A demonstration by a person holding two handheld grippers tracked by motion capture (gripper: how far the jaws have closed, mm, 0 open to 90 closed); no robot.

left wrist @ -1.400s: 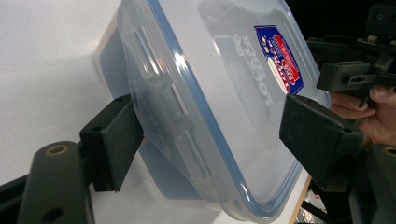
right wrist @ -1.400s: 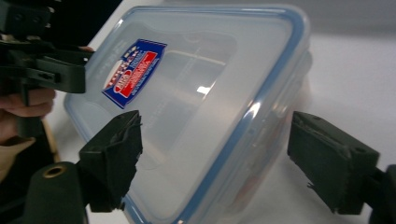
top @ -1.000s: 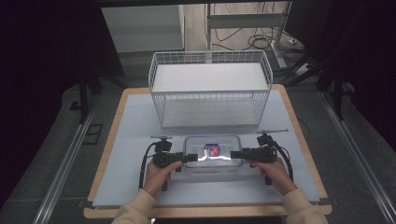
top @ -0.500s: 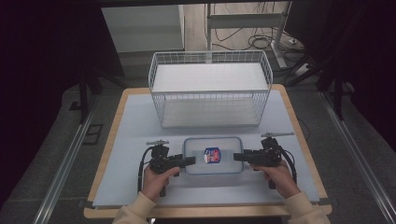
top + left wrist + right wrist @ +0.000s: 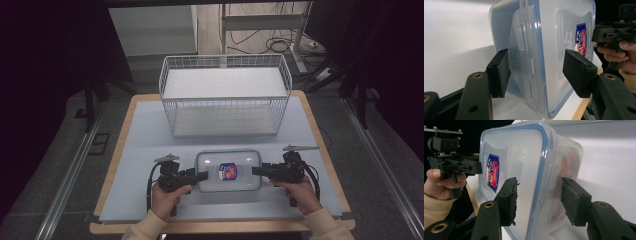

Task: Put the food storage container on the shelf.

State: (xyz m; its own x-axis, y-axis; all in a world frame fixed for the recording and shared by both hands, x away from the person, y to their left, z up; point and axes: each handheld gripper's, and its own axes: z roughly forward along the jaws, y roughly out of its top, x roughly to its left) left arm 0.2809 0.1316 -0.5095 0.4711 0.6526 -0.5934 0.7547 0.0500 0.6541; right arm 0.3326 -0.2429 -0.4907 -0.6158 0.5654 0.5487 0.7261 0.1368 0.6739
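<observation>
My right fingers (image 5: 537,202) have just been closing and are now pinching the latch flap on their end of the clear container (image 5: 228,170), one pad on top of the lid, the other against the flap on the side wall. My left fingers (image 5: 537,73) have also been closing around the flap on the opposite end; one pad is touching the flap's edge while the other is standing just off the lid, so I am not yet squeezing there. In the high view my left gripper (image 5: 186,177) and right gripper (image 5: 272,171) are facing each other across the box, one at each short end.

I am judging that the work is in its early part: both ends are being taken hold of, the right grip looks made, the left grip is not finished, and the box is resting on the table (image 5: 150,130) with nothing lifted. The lid is on and the flaps seem folded down; whether they are fully snapped I cannot tell.

The container is lying near my edge of the table, in front of the white wire basket (image 5: 225,95) and well apart from it. It is a frosted, rounded rectangle with a blue seal round the lid and a red-and-blue sticker (image 5: 228,170) on top. Something orange is showing faintly through the wall in the right gripper view.
</observation>
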